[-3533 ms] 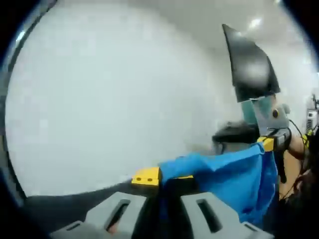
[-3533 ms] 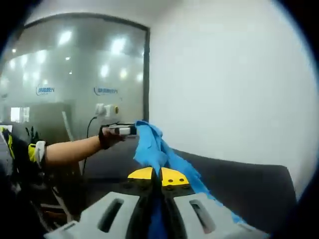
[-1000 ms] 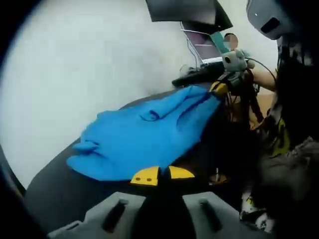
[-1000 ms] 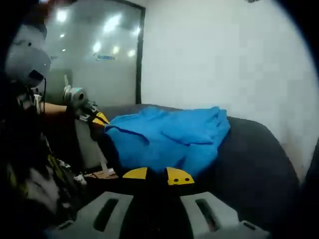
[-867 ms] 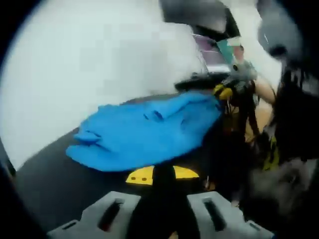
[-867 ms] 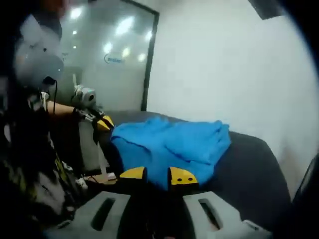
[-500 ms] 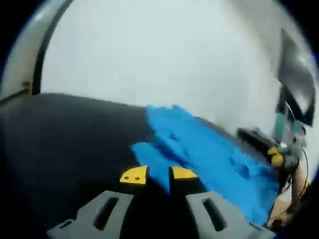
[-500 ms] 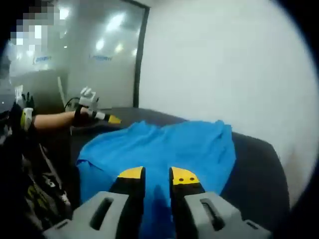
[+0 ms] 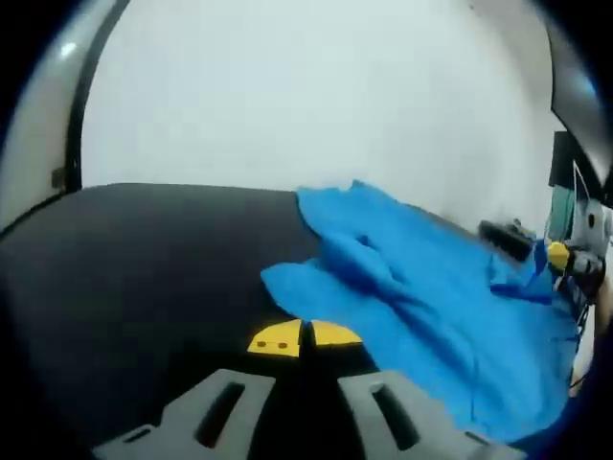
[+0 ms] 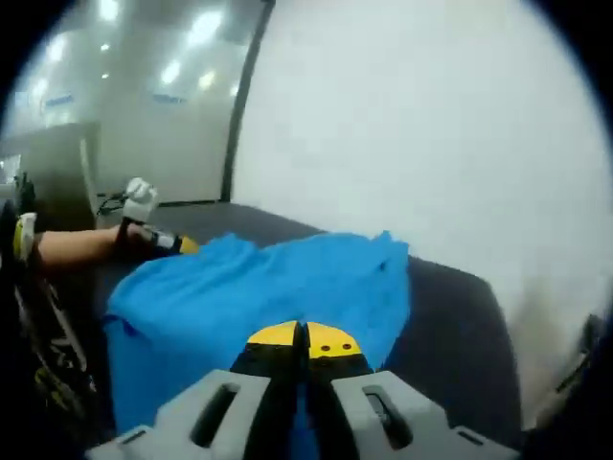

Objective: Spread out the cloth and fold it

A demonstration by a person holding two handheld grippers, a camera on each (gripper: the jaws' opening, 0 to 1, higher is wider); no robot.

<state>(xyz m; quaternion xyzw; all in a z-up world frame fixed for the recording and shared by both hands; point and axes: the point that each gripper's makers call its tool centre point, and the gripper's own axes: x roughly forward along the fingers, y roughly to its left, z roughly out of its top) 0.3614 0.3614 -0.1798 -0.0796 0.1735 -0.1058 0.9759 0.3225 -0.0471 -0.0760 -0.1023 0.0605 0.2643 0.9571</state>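
A blue cloth [image 9: 431, 287] lies spread and rumpled on a dark table [image 9: 144, 259]. In the left gripper view, my left gripper [image 9: 305, 336] has its yellow tips pressed together, shut on the cloth's near edge. Far right in that view the right gripper [image 9: 560, 255] holds a raised bit of the cloth. In the right gripper view, the cloth [image 10: 259, 287] stretches away over the table [image 10: 450, 316], and my right gripper [image 10: 305, 339] is shut on its near edge, with blue showing under the jaws. The left gripper [image 10: 177, 245] sits at the cloth's far left corner, held by a gloved hand [image 10: 139, 203].
A white wall [image 9: 287, 96] rises behind the table. A glass partition [image 10: 124, 105] with ceiling-light reflections stands at the left of the right gripper view. Dark equipment [image 9: 575, 182] stands past the table's right end. A person's forearm [image 10: 67, 247] reaches in along the table's left side.
The cloth went from hanging in the air to lying on the table. Both grippers stood open over it half a second ago and have now shut on its edge.
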